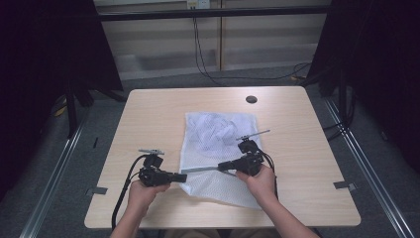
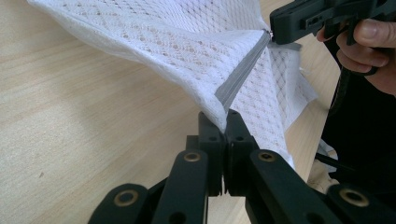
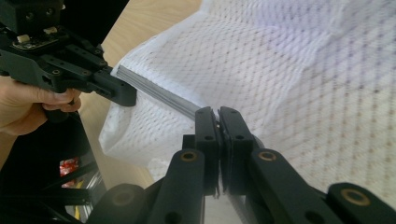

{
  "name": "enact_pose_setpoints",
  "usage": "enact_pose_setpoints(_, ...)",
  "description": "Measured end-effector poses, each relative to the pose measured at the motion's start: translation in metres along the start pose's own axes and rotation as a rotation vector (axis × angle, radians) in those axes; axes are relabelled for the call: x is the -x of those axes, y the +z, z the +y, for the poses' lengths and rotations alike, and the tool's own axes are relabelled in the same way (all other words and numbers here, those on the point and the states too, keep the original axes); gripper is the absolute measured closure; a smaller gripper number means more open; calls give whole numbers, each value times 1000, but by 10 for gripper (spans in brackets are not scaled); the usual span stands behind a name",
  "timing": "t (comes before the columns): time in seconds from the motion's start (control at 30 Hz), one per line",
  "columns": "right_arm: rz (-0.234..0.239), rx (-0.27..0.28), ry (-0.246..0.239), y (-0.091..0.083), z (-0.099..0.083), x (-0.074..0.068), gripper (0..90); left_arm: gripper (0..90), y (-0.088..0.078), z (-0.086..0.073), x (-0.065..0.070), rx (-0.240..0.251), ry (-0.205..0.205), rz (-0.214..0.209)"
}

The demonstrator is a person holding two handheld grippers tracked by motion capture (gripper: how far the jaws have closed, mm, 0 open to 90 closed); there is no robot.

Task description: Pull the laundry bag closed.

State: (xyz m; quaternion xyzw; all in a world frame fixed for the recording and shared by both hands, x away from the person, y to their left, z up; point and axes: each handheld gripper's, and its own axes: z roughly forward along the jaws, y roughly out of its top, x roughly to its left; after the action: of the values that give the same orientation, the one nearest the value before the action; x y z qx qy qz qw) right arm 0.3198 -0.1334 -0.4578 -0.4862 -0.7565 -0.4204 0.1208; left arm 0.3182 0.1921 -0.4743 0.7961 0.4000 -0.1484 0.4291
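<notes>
A white mesh laundry bag [image 1: 218, 148] lies at the centre of the high view on a pale wood-grain table [image 1: 148, 114], its net woven in a fine diamond pattern and its upper half bulging softly over something white inside. Along the bag's lower part a flat grey zipper [image 1: 200, 169] runs as a straight taut band from left to right.

The left gripper [image 1: 181, 177], black hard plastic with brass-coloured pivot pins, sits at lower left of centre in the high view; in the left gripper view its jaws are pressed together on the bag's corner [image 2: 223, 106] where the zipper tape [image 2: 243, 74] ends, lifting the fabric into a tent-like fold.

The right gripper [image 1: 221, 166] sits lower right of centre; in the right gripper view [image 3: 217, 116] its jaws are pinched tight on the zipper [image 3: 159, 93] at its slider, with the mesh [image 3: 303, 84] spreading to the upper right. A bare hand [image 1: 257, 181] grips each tool, and black cables trail towards the bottom edge.
</notes>
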Motion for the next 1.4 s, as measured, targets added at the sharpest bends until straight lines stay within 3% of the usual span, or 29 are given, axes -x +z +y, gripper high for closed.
enact_pose_setpoints(1.4,-3,-4,5,-10,-8,10,870,885,1,0,2,-6,-7,-15)
